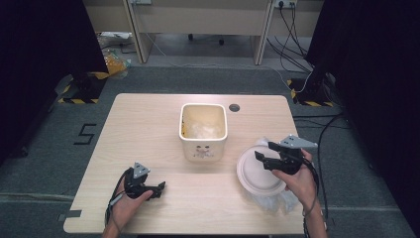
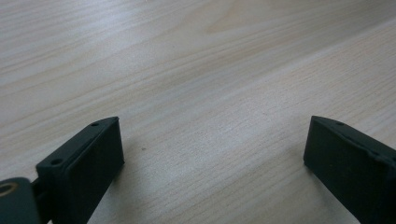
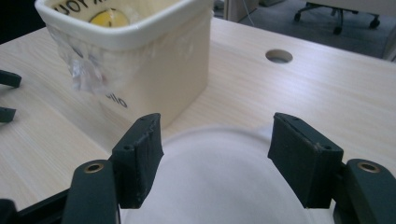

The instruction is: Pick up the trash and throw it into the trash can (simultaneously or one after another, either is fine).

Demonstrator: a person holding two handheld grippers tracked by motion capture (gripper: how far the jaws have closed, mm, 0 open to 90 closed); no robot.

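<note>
A cream square bin (image 1: 203, 148) with a clear plastic liner stands in the middle of the table; the right gripper view shows its near wall (image 3: 159, 79). To its right a white round dish (image 1: 255, 173) lies on crumpled clear plastic (image 1: 275, 201). My right gripper (image 1: 264, 150) hovers over the dish's far edge, jaws open, with the dish (image 3: 215, 186) below and between them and nothing gripped (image 3: 215, 149). My left gripper (image 1: 161, 188) rests low at the table's front left, open over bare wood (image 2: 212, 149).
A round cable hole (image 1: 234, 107) sits in the tabletop behind the bin, also in the right gripper view (image 3: 279, 56). The table's front edge (image 1: 188, 232) runs just behind both hands. Cables and desk legs lie on the floor beyond the table.
</note>
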